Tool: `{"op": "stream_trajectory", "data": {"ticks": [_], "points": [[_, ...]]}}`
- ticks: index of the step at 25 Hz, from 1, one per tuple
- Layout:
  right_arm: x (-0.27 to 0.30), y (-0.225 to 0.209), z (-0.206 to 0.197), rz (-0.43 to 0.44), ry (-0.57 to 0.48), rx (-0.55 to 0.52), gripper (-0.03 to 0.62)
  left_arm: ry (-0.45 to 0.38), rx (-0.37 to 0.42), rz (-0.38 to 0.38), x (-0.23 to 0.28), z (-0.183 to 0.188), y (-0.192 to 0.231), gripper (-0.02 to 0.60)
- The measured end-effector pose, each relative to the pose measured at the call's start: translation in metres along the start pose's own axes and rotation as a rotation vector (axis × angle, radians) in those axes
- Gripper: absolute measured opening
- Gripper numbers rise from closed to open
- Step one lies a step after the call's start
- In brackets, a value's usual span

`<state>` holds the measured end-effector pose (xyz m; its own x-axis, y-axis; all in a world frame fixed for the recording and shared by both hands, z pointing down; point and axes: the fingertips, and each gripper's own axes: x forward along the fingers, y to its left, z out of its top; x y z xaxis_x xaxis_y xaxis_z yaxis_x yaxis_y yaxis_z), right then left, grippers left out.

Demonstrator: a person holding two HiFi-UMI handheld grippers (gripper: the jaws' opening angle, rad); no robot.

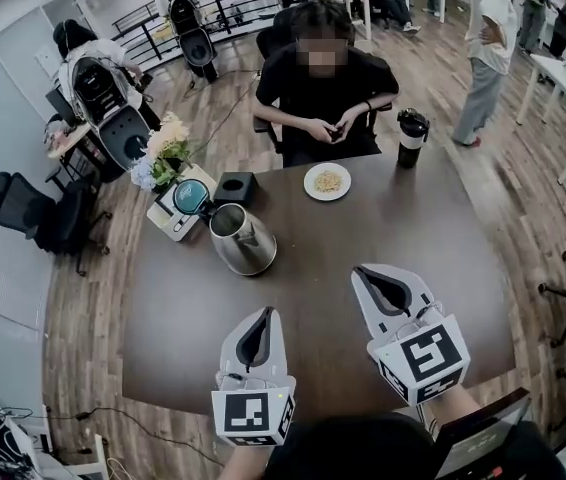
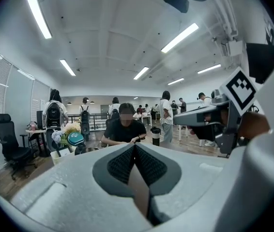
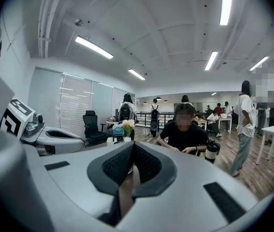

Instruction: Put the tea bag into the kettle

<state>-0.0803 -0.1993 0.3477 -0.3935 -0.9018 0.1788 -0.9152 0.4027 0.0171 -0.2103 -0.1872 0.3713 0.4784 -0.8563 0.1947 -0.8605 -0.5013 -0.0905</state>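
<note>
Head view: both tongs are held over the near edge of the dark desk (image 1: 363, 228), pointing away from the person.

- Left tongs (image 1: 263, 314): tips together.
- Right tongs (image 1: 361, 272): tips together, angled slightly toward the left.
- Each carries its marker cube at the rear.

The steel kettle (image 1: 243, 240) stands on the desk ahead of the left tongs, well apart from both. A white box with a teal round top (image 1: 177, 210) and a small black box (image 1: 234, 188) sit just behind it. Flowers (image 1: 166, 148) are at the desk's far left corner. The tea bag cannot be made out in any view.

Only the head view shows the plate of food (image 1: 327, 181), in front of the seated person (image 1: 323, 88), and the full desk layout.

Left gripper view: the ribbed pads meet at the tip, with nothing between them. This view alone shows the right tongs side-on, at the right, with their marker cube above. A sliver of the kettle shows at left beside the teal top. The black tumbler (image 2: 155, 135) stands beyond the tips.

Right gripper view: the pads are closed on each other and hold nothing. The left tongs appear at the left edge. The kettle cannot be picked out here. The tumbler is at the right, beside the seated person.
</note>
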Motion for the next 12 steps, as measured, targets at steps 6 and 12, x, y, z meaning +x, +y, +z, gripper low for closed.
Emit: {"op": "stream_trajectory", "data": {"ticks": [6, 12], "points": [[-0.014, -0.008, -0.012, 0.013, -0.002, -0.014, 0.008, -0.017, 0.005, 0.012, 0.002, 0.0, -0.024, 0.005], [-0.018, -0.009, -0.009, 0.036, -0.021, -0.016, 0.008, -0.028, 0.009, 0.033, -0.001, 0.003, -0.031, 0.005]]}}
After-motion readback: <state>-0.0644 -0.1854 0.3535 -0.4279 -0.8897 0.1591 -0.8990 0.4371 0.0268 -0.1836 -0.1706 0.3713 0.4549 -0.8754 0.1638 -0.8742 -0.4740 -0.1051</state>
